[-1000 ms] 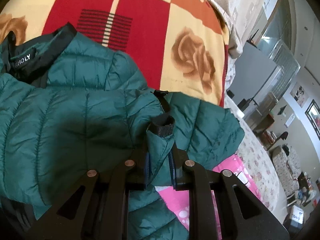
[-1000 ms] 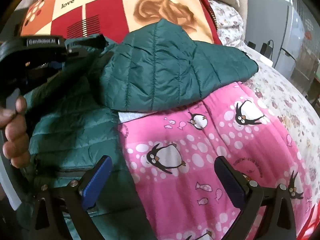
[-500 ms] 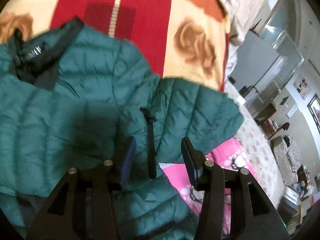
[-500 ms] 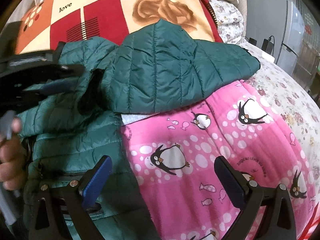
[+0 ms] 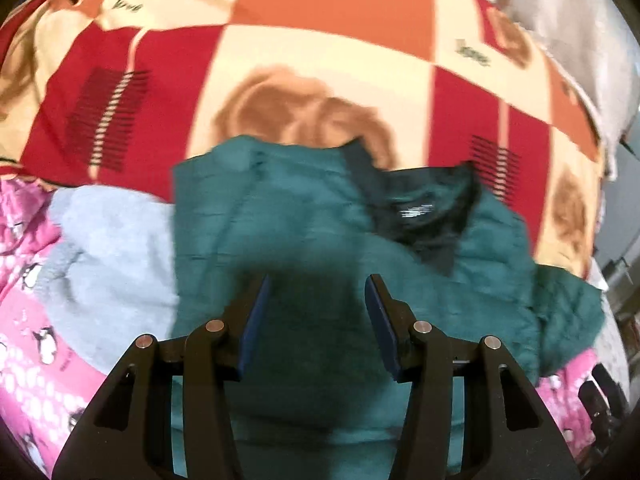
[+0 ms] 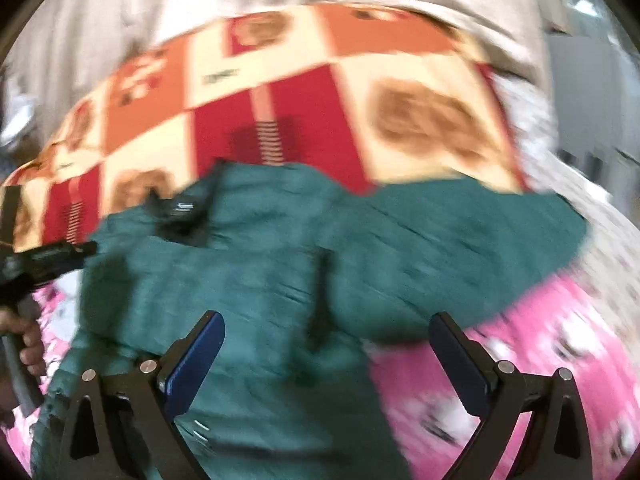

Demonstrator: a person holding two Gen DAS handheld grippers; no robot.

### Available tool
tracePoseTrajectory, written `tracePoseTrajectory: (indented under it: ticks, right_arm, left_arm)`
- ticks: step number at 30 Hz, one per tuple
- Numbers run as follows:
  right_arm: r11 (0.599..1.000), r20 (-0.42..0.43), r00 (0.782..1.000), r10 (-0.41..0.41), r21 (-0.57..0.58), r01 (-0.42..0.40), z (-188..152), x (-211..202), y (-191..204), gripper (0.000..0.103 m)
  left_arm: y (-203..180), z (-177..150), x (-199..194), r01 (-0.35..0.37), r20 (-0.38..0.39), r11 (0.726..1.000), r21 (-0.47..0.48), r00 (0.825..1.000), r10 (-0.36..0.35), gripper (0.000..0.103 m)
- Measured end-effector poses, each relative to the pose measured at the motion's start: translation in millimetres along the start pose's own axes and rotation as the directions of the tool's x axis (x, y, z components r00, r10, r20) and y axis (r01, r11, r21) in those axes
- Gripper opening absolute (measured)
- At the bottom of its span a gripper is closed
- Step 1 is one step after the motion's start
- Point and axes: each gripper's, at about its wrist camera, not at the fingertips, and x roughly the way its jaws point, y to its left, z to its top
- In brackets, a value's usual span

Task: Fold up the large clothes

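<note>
A dark green quilted jacket (image 5: 304,240) with a black collar (image 5: 424,208) lies on the bed. It also shows in the right wrist view (image 6: 280,264), with one sleeve folded across its front and the sleeve cuff (image 6: 320,296) near the middle. My left gripper (image 5: 318,316) is open and empty above the jacket's body. My right gripper (image 6: 326,356) is wide open and empty above the jacket's lower part. The left gripper also shows at the left edge of the right wrist view (image 6: 44,260), held by a hand. Both views are blurred.
A red, orange and cream patchwork blanket (image 5: 280,60) lies behind the jacket. A pink penguin blanket (image 6: 520,360) lies under it at the front. A grey cloth (image 5: 108,248) lies left of the jacket. A grey cabinet (image 6: 592,92) stands at the far right.
My left gripper let go of the sleeve cuff, opened, and swung left over the jacket's body. The sleeve now lies across the front. My right gripper moved up and left over the jacket.
</note>
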Motion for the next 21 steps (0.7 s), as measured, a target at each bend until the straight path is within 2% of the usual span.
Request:
tracePoseTrajectory:
  ticks: [2,4,5,8,11,14,16,19,21]
  right_arm:
    - [0.995,-0.078,0.992,0.096,-0.031,-0.098,3,31,26,0.1]
    - [0.979,-0.126,0.976,0.18,-0.075,-0.19,3,54,48,0.093]
    - [0.972,-0.141,0.973,0.186,-0.116,-0.202,2,66,60,0.093]
    - [0.974,-0.15,0.981,0.123,-0.171,-0.148,-2,93,67,0.092]
    - [0.994,-0.204,0.976,0.082,-0.06,-0.096,-7,117,40,0.092]
    - [0.999,-0.273,0.962,-0.004,-0.039,-0.007,-16,141,15,0.089]
    - [0.999,-0.303,0.952,0.049,0.012,-0.048,-19,150,4,0.088]
    - [0.999,-0.305,0.952,0.028,-0.016,-0.035,-19,150,9,0.088]
    - [0.999,-0.302,0.953,0.025,-0.021,-0.032,-18,146,10,0.088]
  left_arm:
    - [9,-2,7,0.003,-0.01,1.0,-0.008,1.0,-0.003,0.048]
    - [9,-5,15,0.008,-0.012,1.0,0.018,1.0,-0.008,0.048]
    - [7,-6,17,-0.001,-0.01,0.999,0.037,1.0,0.002,0.048]
    - [5,-4,35,-0.036,-0.012,0.997,0.065,0.999,0.036,0.048]
    - [11,-6,55,-0.081,-0.026,0.996,0.045,0.996,0.083,0.048]
    - [15,-14,69,-0.099,-0.035,0.994,0.046,0.994,0.101,0.049]
    - [10,-19,74,-0.125,-0.044,0.989,0.074,0.991,0.129,0.049]
    - [6,-15,71,-0.148,-0.052,0.984,0.095,0.987,0.154,0.049]
    - [-1,-9,55,-0.163,-0.01,0.983,0.08,0.986,0.164,0.049]
